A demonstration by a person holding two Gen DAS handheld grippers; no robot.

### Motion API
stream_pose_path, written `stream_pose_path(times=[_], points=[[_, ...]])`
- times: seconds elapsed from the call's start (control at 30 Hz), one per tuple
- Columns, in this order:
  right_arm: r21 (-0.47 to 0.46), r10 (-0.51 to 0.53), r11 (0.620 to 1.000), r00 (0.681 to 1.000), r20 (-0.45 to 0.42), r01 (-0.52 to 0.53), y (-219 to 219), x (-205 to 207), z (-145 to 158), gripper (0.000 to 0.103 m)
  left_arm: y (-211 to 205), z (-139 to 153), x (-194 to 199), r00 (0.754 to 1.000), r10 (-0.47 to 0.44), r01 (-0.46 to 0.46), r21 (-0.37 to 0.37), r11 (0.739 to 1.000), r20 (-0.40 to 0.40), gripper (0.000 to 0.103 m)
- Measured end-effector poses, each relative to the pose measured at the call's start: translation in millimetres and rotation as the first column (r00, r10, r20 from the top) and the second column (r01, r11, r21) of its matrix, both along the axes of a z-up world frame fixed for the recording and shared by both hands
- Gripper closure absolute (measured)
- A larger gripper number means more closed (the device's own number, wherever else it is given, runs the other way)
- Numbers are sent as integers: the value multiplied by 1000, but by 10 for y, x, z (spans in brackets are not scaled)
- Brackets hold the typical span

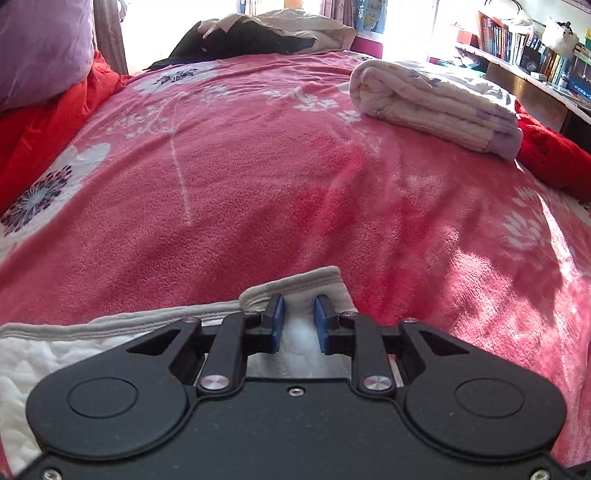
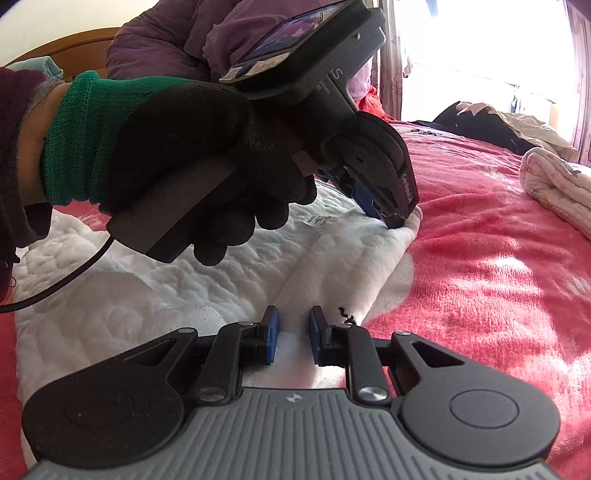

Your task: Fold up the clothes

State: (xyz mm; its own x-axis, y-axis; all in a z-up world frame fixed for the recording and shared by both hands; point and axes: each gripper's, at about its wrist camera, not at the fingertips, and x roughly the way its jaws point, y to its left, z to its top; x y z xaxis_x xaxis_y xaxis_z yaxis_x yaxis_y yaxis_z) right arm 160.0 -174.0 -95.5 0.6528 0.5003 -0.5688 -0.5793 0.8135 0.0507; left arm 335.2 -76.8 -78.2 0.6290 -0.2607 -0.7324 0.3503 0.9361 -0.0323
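Nearest to us in the left wrist view, the left tongs (image 1: 299, 319) stand narrow, their blue pads (image 1: 277, 321) pressed on a bunched corner of the white quilted garment (image 1: 55, 354), whose grey-trimmed hem humps up just beyond the tips. We see the garment running off to the near left, flat on the pink floral blanket (image 1: 258, 184) that covers the bed.

In the right wrist view, our right tongs (image 2: 293, 334) are likewise narrow, pinching a raised fold of the same white garment (image 2: 147, 295) between the blue pads (image 2: 272, 332). Beyond them the garment spreads to the left and far side, with a small label (image 2: 320, 220) showing near its far edge. Our left hand (image 2: 177, 155), in a black glove with a green cuff, holds the other tool, whose tips meet the garment's far right corner where it borders the blanket (image 2: 498, 277).

A folded pale quilt (image 1: 436, 107) lies at the far right of the bed, well apart from both tongs. A dark and beige heap of clothes (image 1: 266, 33) sits at the far end, a lilac pillow (image 1: 40, 48) at the far left, and a bookshelf (image 1: 524, 44) stands beyond the right edge.
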Motion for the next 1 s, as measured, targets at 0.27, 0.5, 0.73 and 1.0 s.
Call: stream_pose_path(times=[0.27, 0.5, 0.73, 1.0], points=[[-23, -5, 1000, 999, 33, 6, 42, 3, -21, 82, -145, 118, 8, 999, 21, -17, 79, 997, -43, 84], [-33, -24, 999, 996, 84, 27, 47, -66, 32, 82, 5, 438, -127, 997, 39, -42, -42, 998, -70, 84], [-21, -29, 999, 995, 98, 31, 45, -95, 64, 81, -41, 399, -50, 993, 71, -79, -84, 993, -92, 84], [0, -18, 1000, 1000, 20, 18, 13, -4, 6, 81, -7, 91, 105, 976, 136, -154, -93, 984, -172, 80]])
